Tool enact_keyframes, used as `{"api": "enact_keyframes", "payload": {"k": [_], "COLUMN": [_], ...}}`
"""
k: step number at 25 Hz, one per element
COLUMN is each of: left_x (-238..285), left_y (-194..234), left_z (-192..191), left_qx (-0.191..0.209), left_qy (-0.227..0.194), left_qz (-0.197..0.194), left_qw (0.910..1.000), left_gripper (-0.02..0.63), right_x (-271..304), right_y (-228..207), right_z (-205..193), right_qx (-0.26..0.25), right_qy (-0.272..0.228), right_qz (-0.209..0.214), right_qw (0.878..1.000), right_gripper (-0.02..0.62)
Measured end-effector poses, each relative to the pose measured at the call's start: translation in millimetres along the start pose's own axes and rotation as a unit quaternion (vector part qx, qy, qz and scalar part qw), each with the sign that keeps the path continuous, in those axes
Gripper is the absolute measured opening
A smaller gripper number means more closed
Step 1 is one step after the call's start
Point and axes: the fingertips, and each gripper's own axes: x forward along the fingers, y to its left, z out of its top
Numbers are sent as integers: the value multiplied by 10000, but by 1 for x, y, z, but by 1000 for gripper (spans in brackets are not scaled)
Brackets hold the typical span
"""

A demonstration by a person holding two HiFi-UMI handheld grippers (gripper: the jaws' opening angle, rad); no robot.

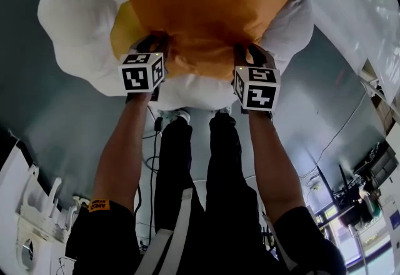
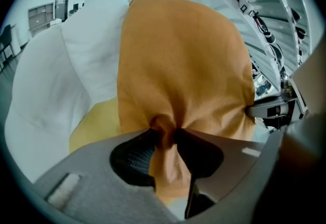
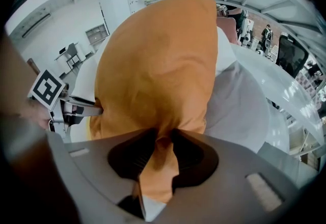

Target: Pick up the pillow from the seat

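An orange pillow [image 1: 206,2] rests on a white cushioned seat [image 1: 72,24]. Its near edge is bunched where both grippers hold it. My left gripper [image 1: 156,49] pinches the fabric at the pillow's near left corner, and in the left gripper view the cloth [image 2: 165,134] is squeezed between the two dark pads. My right gripper [image 1: 247,55] grips the near right corner the same way, with a fold of orange cloth [image 3: 162,141] clamped between its pads. A yellow cushion [image 1: 125,30] peeks out under the pillow's left side.
The white seat [image 3: 239,101] bulges on both sides of the pillow. The person's legs and shoes [image 1: 172,116] stand on the grey floor below. A white machine [image 1: 28,217] is at the lower left, and cables and equipment [image 1: 350,192] at the lower right.
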Motion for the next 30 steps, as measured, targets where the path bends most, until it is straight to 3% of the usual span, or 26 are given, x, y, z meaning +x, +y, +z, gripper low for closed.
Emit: {"api": "enact_keyframes", "payload": {"k": [8, 22, 30], "left_x": [-14, -115, -189], "left_y": [-6, -34, -53], "left_z": [4, 27, 50], "left_qx": [-42, -90, 20], "left_qy": [-124, -308, -663], "left_qz": [179, 148, 249], "left_qw": [9998, 9994, 9975], "left_gripper": [6, 2, 2], "right_x": [-4, -74, -129], "right_y": [7, 26, 43], "right_z": [4, 32, 51], "right_qx": [49, -119, -263], "right_qy": [37, 48, -49], "right_qz": [128, 158, 262], "right_qw": [9999, 9998, 9993], "right_gripper": [41, 14, 12]}}
